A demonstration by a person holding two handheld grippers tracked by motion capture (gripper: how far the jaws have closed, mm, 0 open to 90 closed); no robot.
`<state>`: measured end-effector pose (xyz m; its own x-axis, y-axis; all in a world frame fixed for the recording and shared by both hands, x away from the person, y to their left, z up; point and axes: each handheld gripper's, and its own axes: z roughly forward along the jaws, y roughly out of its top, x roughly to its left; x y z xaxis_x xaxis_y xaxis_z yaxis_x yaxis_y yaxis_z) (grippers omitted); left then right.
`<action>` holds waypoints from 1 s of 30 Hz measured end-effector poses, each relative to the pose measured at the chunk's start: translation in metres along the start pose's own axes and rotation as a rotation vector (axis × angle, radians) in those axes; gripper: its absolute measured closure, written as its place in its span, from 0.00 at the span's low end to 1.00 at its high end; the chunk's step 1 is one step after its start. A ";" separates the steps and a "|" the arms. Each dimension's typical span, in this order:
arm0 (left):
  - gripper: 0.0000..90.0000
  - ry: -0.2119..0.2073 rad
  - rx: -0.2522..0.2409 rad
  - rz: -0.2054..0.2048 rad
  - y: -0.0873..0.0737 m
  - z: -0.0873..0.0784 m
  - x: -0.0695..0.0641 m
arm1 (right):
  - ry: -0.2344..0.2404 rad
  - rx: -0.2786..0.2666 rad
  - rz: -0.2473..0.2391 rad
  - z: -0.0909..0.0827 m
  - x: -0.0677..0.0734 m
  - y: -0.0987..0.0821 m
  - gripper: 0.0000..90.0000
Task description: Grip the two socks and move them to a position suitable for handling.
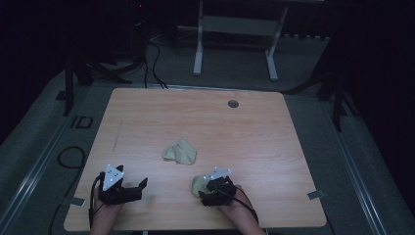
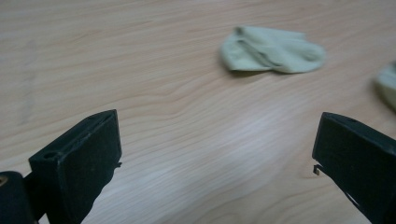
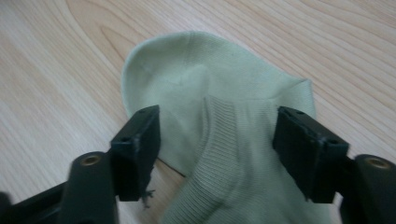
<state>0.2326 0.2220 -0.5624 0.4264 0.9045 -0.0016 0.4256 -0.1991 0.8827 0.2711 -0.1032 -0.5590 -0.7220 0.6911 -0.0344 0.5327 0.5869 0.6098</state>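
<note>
Two pale green socks lie on the wooden table (image 1: pixel 244 127). One crumpled sock (image 1: pixel 180 152) (image 2: pixel 273 49) rests near the table's middle. The other sock (image 1: pixel 198 183) (image 3: pixel 196 79) lies near the front edge, under my right gripper (image 1: pixel 204 192) (image 3: pixel 217 140). Its jaws stand wide on either side of the sock's ribbed cuff, with small gaps showing, so nothing is pinched. My left gripper (image 1: pixel 141 190) (image 2: pixel 217 154) is open over bare wood at the front left, with its jaws pointing toward the middle sock. The edge of the near sock (image 2: pixel 387 86) shows at the right of the left gripper view.
A round grey grommet (image 1: pixel 233 104) sits in the table's far side. Beyond the table stand a white frame (image 1: pixel 235 29) and cables on the floor (image 1: pixel 151 63). A cable loop (image 1: pixel 71 156) lies on the floor at the left.
</note>
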 end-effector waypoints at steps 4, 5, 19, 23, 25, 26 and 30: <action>0.01 -0.046 -0.013 0.051 0.003 0.003 -0.015 | 0.019 0.000 0.006 0.003 0.004 0.005 0.29; 0.01 -0.061 -0.018 0.058 0.004 0.003 -0.019 | 0.033 -0.005 0.015 0.001 0.004 0.006 0.29; 0.39 -0.367 0.095 0.233 0.026 0.027 -0.091 | 0.056 -0.012 -0.057 -0.023 0.007 -0.004 0.63; 0.72 -0.428 0.097 0.274 0.036 0.035 -0.108 | 0.058 -0.019 -0.041 -0.024 0.006 -0.006 0.64; 0.80 -0.438 0.124 0.322 0.040 0.042 -0.114 | 0.056 -0.019 -0.046 -0.024 0.008 -0.007 0.64; 0.83 -0.430 0.147 0.348 0.041 0.048 -0.117 | 0.057 -0.017 -0.049 -0.024 0.010 -0.007 0.65; 0.93 -0.395 0.208 0.395 0.040 0.065 -0.120 | 0.049 0.000 -0.061 -0.021 0.012 -0.009 0.71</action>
<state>0.2506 0.0807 -0.5572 0.8320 0.5460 0.0986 0.3044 -0.5977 0.7417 0.2484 -0.1089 -0.5485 -0.7740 0.6323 -0.0326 0.4868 0.6272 0.6080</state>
